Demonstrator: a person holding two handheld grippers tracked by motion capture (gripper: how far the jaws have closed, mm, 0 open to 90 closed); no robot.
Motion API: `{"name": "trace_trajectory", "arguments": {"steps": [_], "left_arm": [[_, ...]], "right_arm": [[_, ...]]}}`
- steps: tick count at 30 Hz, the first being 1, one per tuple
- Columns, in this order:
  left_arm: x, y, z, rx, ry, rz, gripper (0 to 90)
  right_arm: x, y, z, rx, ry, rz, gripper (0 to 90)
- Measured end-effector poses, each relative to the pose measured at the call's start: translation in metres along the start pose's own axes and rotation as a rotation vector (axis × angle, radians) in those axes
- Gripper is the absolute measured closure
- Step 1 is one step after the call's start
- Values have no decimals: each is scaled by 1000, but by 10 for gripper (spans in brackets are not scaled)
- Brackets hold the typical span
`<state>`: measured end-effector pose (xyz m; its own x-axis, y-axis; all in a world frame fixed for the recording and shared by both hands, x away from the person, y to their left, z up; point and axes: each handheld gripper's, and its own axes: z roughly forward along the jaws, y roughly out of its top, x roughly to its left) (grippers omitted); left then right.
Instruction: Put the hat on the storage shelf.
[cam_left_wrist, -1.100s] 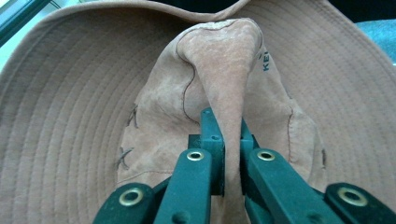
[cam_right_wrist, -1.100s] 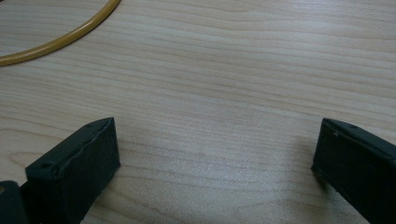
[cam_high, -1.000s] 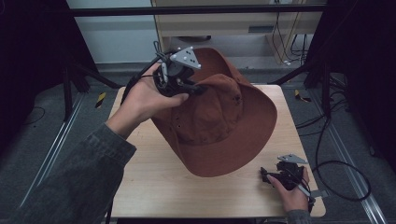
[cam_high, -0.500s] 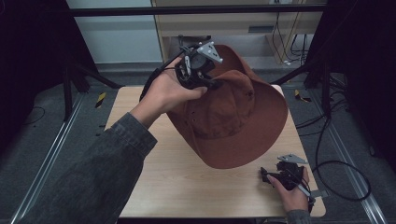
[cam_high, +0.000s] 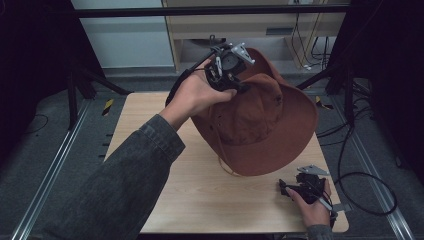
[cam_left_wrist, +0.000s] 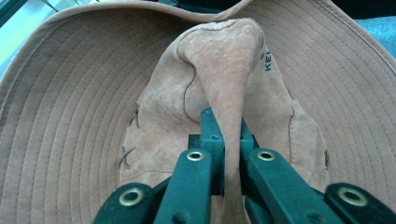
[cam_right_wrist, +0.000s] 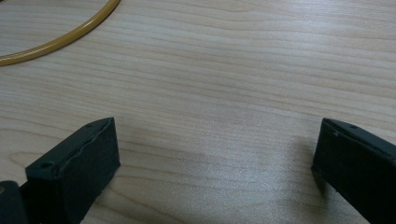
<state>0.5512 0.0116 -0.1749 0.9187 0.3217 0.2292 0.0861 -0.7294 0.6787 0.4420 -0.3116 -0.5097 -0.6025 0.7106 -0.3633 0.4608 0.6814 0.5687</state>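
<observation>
Hat lifted at the far table edge
Our left gripper, arm outstretched, pinches the brown suede wide-brimmed hat crown, carried farther right than before; our right gripper rests released

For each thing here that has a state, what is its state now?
hat: tilted, crown pinched into a fold, lower brim edge near the table
left gripper: shut on hat
right gripper: open, nothing between the jaws, low over the table
chin cord: loose, lying on the table
</observation>
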Motion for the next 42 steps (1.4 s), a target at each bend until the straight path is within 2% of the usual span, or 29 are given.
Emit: {"name": "trace_trajectory", "arguments": {"steps": [15, 21, 26, 42], "left_arm": [[7, 5, 28, 22, -15, -17, 886], [6, 4, 50, 55, -25, -14, 886], [9, 2, 56, 57, -31, -29, 885], [9, -5, 59, 67, -47, -46, 849]], "right_arm": [[0, 0, 0, 0, 0, 0, 6], [0, 0, 0, 0, 0, -1, 6], [0, 0, 0, 0, 0, 0, 6], [0, 0, 0, 0, 0, -1, 6]]}}
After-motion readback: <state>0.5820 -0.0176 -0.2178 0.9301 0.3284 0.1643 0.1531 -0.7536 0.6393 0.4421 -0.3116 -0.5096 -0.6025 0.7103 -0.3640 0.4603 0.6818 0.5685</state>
